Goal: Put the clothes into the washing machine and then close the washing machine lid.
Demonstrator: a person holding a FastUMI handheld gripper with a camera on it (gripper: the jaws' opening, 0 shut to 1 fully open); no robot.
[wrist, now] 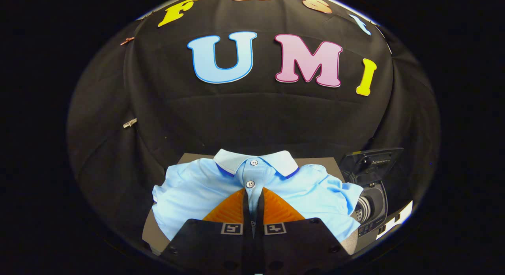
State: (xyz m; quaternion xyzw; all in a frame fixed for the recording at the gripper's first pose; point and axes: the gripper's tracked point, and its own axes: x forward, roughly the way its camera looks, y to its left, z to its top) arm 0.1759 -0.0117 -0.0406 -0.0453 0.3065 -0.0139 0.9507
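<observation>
From the claw's own view, one pale blue shirt (189, 196) lies folded on the bench (152, 233), collar away from the claw (253, 196). The fingers are clenched together over the placket, with no cloth visibly between them. One washer (371, 204) sits just beside the shirt, lid (373, 160) up. The pickup looks not yet done; next it likely needs the fingers parted and pressed into fabric.

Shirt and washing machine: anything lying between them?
Nothing in the gripper view: the light blue shirt's sleeve reaches the open washing machine. The gripper is above the shirt's placket, jaws nearly closed.
</observation>
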